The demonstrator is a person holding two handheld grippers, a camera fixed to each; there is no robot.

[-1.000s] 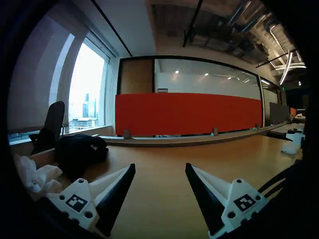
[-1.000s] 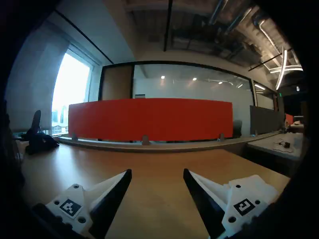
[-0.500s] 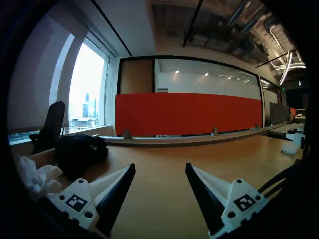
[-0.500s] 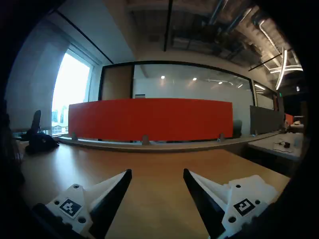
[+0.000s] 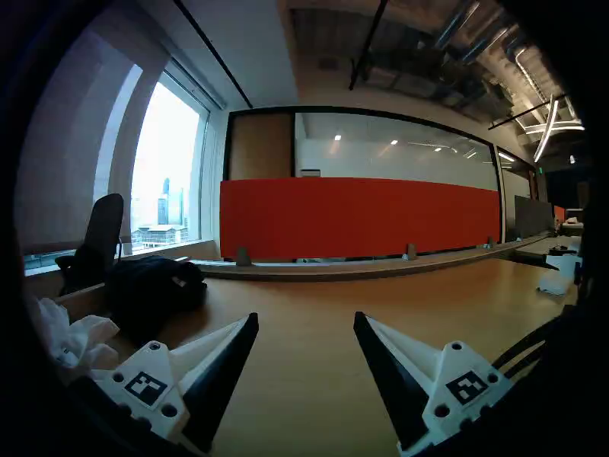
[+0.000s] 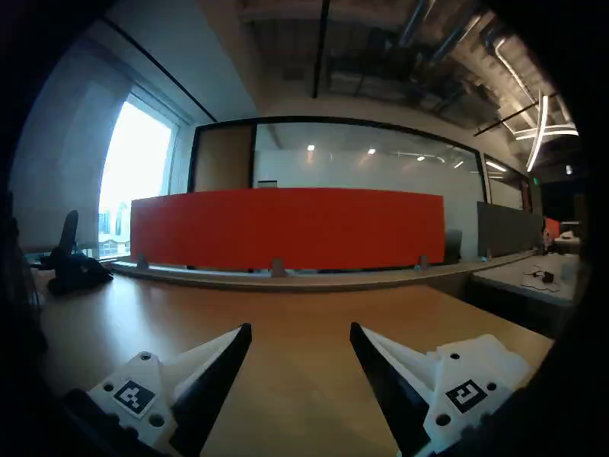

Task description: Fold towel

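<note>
Towel (image 5: 70, 341) sits at about eight o'clock in the left gripper view. We take it to be the crumpled white cloth there, soft and heaped in loose folds at the near edge of the wooden table (image 5: 304, 385), but it is too far to the side for us to be sure. Just beyond it, toward nine o'clock, lies a black bag (image 5: 154, 291), slumped and matte, and behind that stands a dark office chair (image 5: 96, 245) with a curved back against the bright window (image 5: 164, 186).

We see the left gripper (image 5: 304, 315) at six o'clock with its two fingers spread wide, and nothing lies between them but the smooth, warm-toned tabletop. Each finger is a white plastic wedge with a black inner face tapering to a sharp tip and a square black-and-white marker near its base. The right gripper (image 6: 300, 326) has the same build and gapes just as wide above bare wood, gripping nothing.

At twelve o'clock from both grippers a long, flat red partition panel (image 5: 358, 217) runs along the far edge of the table, with glass wall above it and exposed pipes on the ceiling. At three o'clock in the left gripper view a small white container (image 5: 557, 276) stands on the table.
</note>
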